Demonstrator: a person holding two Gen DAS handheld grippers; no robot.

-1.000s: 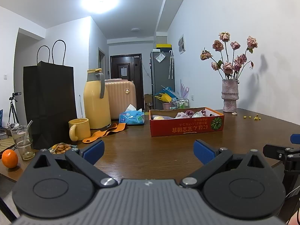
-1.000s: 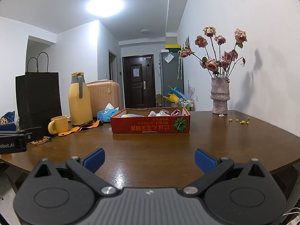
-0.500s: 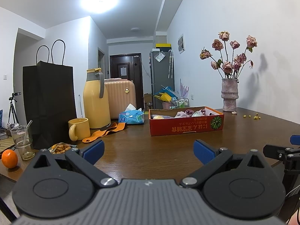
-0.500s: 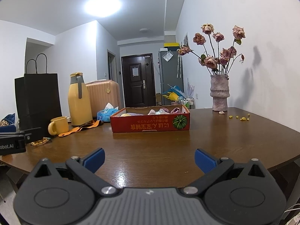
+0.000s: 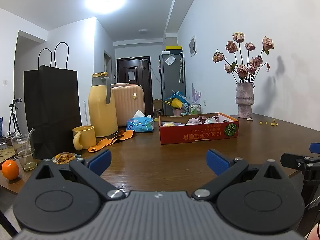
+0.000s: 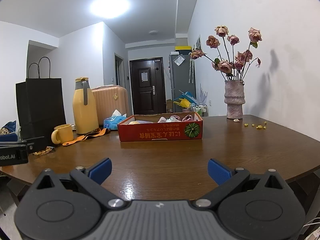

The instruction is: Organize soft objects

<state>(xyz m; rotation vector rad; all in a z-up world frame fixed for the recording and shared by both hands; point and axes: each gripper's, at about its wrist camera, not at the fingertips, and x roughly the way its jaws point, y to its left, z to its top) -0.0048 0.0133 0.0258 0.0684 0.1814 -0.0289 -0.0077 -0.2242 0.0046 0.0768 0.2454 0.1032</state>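
A red cardboard box [image 5: 199, 134] [image 6: 160, 134] sits mid-table, holding several soft items in pink, purple, pale green and yellow [image 5: 202, 120] [image 6: 174, 118]. An orange fabric strap [image 5: 112, 138] [image 6: 86, 137] lies on the table left of the box. My left gripper [image 5: 159, 161] is open and empty at the table's near edge, well short of the box. My right gripper [image 6: 159, 170] is also open and empty, over the near edge. The right gripper's tip shows at the far right of the left wrist view [image 5: 300, 160].
On the left stand a yellow thermos [image 5: 102, 106], yellow mug [image 5: 84, 137], black paper bag [image 5: 51, 110], tissue pack [image 5: 140, 123], snack bag [image 5: 64, 157], glass [image 5: 24, 150] and orange [image 5: 10, 169]. A vase of roses [image 5: 245, 100] stands far right by the wall.
The right gripper has risen slightly, looking a little more down onto the table and box. The left gripper has barely moved. Both stay open.
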